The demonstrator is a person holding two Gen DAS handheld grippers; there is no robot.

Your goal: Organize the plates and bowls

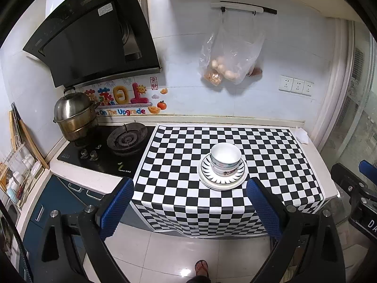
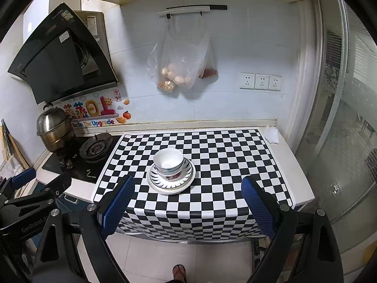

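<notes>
White bowls (image 1: 225, 159) nested on stacked plates (image 1: 221, 181); L gripper (image 1: 189, 206) & R gripper (image 2: 187, 202) jaws apart

A pale kitchen surface (image 1: 326, 165) carries a black-and-white checkered cloth (image 1: 179, 155); on the cloth's middle sit stacked white plates (image 1: 207, 181), a crumpled white tissue (image 1: 302, 135) just beside the cloth's far right corner.

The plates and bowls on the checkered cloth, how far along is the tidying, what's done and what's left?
Done, it seems: the bowls sit nested on the striped plate, which rests on a plain white plate, one stack on the checkered cloth. In hand: nothing; the left claw and right claw are both open, held back from the counter. Left: no loose dishes visible, so perhaps only moving the stack.
</notes>
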